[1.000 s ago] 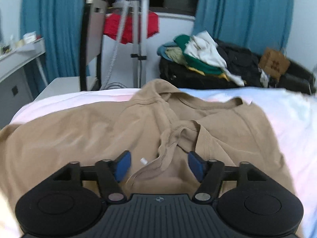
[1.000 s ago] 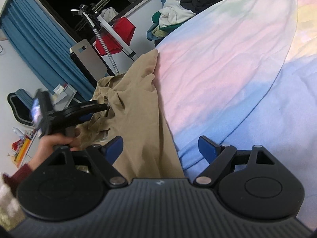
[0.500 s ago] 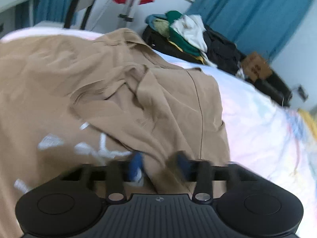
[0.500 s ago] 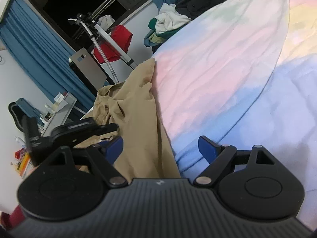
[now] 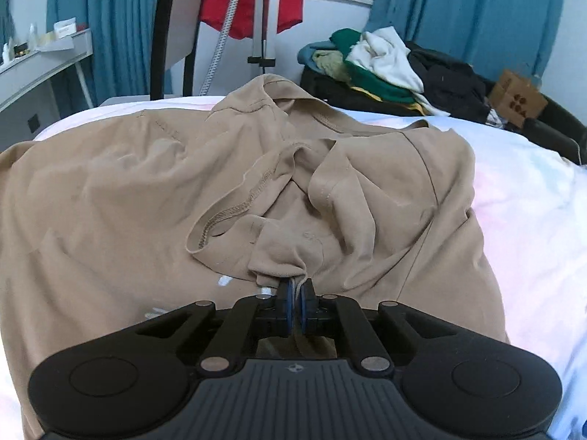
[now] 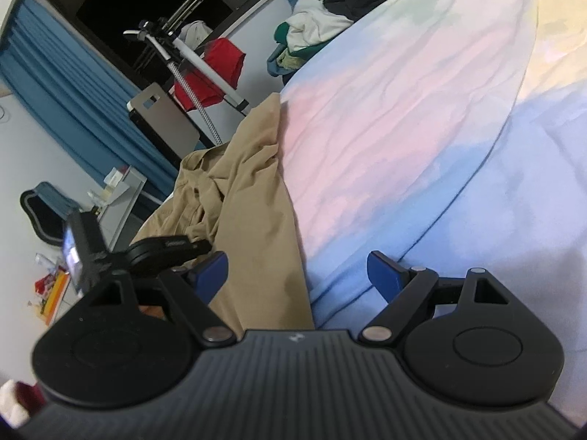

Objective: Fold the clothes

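Tan rumpled shirt (image 5: 146, 190) fold pinched as left gripper (image 5: 295, 295) closed; right gripper (image 6: 297, 271) gapes.

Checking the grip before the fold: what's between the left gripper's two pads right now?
A bunched fold of the tan shirt is pinched between the pads of the left gripper, which have just been closing on it; the left wrist view shows this.
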`<state>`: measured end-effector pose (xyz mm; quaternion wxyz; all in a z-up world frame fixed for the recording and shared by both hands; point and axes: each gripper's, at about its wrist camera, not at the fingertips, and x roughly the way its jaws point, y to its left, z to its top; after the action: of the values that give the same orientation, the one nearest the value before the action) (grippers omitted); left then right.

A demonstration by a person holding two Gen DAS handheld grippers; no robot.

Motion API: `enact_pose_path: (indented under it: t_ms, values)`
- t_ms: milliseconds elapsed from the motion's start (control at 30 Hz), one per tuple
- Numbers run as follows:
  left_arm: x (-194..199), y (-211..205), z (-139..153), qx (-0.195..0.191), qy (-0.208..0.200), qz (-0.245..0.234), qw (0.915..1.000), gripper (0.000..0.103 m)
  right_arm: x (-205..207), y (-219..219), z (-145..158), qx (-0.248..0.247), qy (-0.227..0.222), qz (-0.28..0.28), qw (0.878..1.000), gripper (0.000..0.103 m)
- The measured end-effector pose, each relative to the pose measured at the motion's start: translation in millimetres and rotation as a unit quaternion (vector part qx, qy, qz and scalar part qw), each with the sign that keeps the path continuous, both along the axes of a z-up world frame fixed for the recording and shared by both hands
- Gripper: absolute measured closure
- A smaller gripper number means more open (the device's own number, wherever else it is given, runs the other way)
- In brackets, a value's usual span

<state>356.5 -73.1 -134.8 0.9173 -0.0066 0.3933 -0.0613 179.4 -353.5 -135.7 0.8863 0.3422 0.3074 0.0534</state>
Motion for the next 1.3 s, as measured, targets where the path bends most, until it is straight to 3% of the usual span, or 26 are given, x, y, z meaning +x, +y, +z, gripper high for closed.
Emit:
enact_pose_path:
  t_ms: [33, 100, 233, 533, 667, 767, 933, 1167, 1300]
  values:
    - [-6, 1, 4, 0.002, -0.001, -0.005, 1.0, 0.095, 1, 1, 1, -0.004, -0.001, 0.007, 1.0, 0.019]
    - [-18, 4, 12, 0.006, -0.004, -0.015, 0.9999, 0.079, 3, 5, 3, -0.009, -0.006, 0.022, 1.0, 0.019]
    - [-55, 16, 38, 0.005, -0.025, -0.026, 0.9993, 0.061, -1, 17, 15, -0.043, -0.023, 0.057, 0.997, 0.019]
    - [-192, 52, 91, -0.027, -0.046, -0.026, 0.9982, 0.055, -52, 31, 68, -0.126, -0.093, 0.082, 0.984, 0.019]
    - [-266, 48, 95, -0.009, -0.071, -0.045, 0.9964, 0.053, -87, 28, 76, -0.133, -0.105, 0.072, 0.983, 0.019]
    - [-305, 44, 86, -0.027, -0.073, -0.066, 0.9948, 0.053, -112, 27, 73, -0.131, -0.105, 0.067, 0.984, 0.019]
    - [-338, 31, 64, -0.048, -0.062, -0.086, 0.9932, 0.053, -140, 23, 72, -0.143, -0.11, 0.046, 0.982, 0.019]
    - [-348, 11, 47, -0.048, -0.036, -0.123, 0.9906, 0.054, -136, 9, 67, -0.122, -0.105, 0.017, 0.987, 0.019]
    - [-349, 3, 40, -0.094, -0.012, -0.15, 0.9841, 0.057, -132, 3, 62, -0.104, -0.094, 0.009, 0.99, 0.019]
